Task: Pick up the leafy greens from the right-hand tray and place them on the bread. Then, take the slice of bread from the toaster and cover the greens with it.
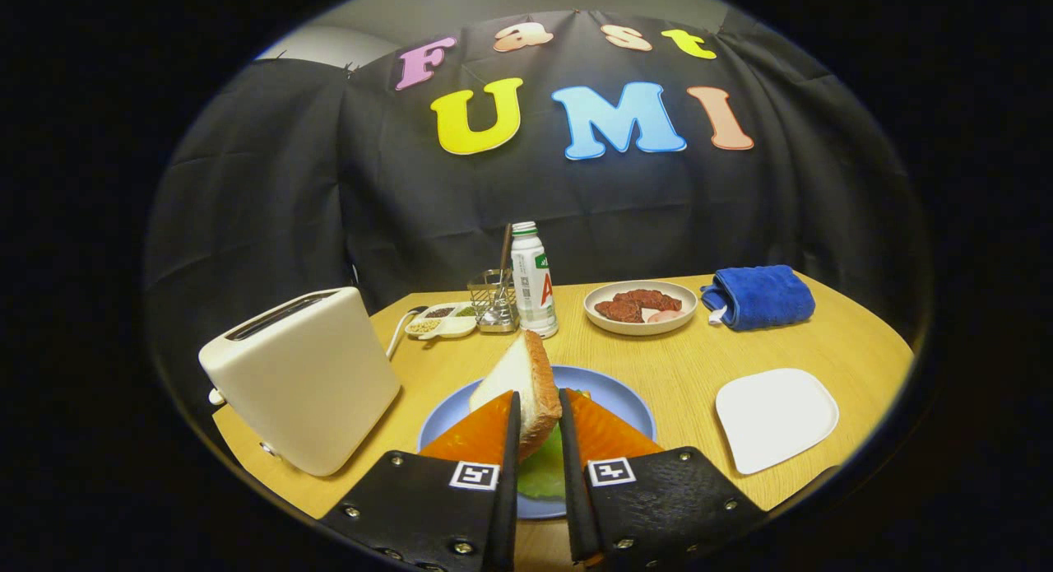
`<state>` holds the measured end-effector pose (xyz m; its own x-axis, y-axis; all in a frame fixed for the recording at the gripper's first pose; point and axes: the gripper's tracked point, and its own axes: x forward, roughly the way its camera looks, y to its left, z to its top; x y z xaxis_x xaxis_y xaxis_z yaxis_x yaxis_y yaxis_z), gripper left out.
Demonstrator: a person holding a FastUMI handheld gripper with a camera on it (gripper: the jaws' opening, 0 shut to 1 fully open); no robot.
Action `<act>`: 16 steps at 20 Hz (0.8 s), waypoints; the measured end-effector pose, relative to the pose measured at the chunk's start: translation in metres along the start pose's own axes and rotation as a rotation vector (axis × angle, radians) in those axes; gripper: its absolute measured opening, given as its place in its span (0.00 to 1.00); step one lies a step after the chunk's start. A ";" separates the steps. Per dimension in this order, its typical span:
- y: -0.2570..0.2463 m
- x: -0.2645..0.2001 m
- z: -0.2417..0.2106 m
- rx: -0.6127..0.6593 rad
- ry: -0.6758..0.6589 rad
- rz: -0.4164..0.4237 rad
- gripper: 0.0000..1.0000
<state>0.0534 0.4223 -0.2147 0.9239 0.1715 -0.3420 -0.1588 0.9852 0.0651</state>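
One slice of bread [526, 387] stands upright, clamped between both fingers of your gripper [539, 428] above the blue plate [613, 395], where leafy greens [543, 473] lie. Left of the plate stands the cream toaster [304, 379]; right of it lies the white square tray [775, 417]; beyond it, a bottle [533, 280].

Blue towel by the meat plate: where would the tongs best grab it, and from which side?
The blue towel lies folded in a thick roll beyond the white tray, right of the meat plate. Probably best: come from above and pinch across the rounded fold at its near-left end, where the cloth bulges. For now the tongs are shut on the bread slice over the blue plate.
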 end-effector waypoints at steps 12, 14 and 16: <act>-0.048 -0.001 0.006 0.012 0.014 -0.002 0.40; -0.059 -0.005 0.016 0.006 -0.012 0.001 0.40; -0.076 -0.014 0.027 -0.025 -0.036 -0.008 0.40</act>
<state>0.0619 0.3446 -0.1900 0.9369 0.1641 -0.3087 -0.1600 0.9864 0.0387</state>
